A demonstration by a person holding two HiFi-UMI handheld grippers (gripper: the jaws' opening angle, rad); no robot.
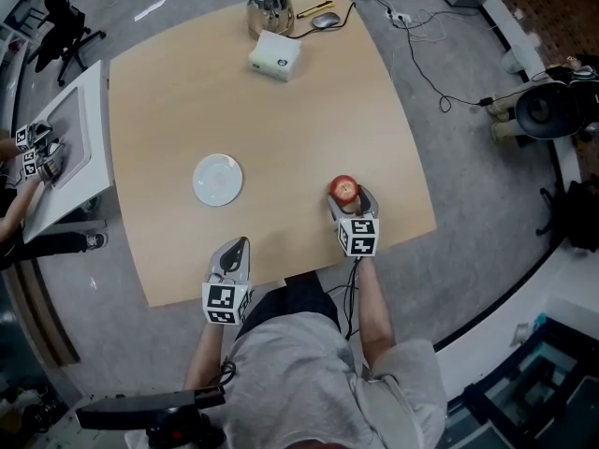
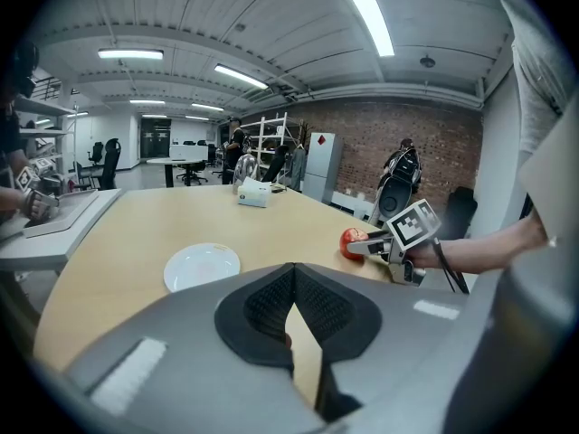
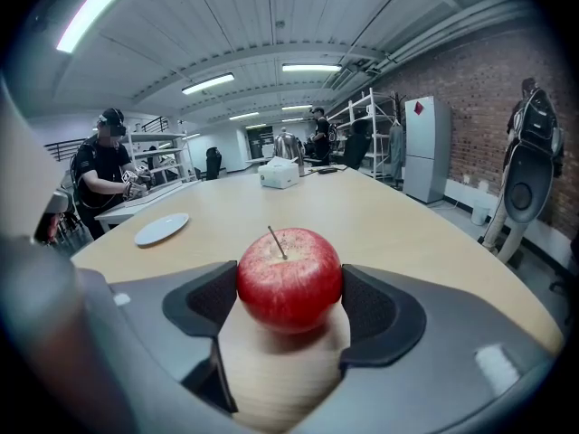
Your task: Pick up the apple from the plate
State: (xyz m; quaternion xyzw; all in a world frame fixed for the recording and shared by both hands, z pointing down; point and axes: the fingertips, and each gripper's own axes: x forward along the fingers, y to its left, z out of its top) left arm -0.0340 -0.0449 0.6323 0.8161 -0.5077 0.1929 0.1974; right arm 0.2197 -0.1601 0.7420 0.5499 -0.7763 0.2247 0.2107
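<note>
While the white plate (image 1: 217, 180) lies bare near the middle of the wooden table (image 1: 281, 120), the red apple (image 1: 344, 189) sits well apart from it toward the table's right edge. It is stem up, pinched between the two pads of the right gripper (image 1: 347, 196). Whether it rests on the wood or hangs just above cannot be told. Left gripper (image 1: 238, 247): jaws pressed together, nothing between, at the near edge. Status, as judged: grasp made, apple off the plate; only a clear lift may be left.
</note>
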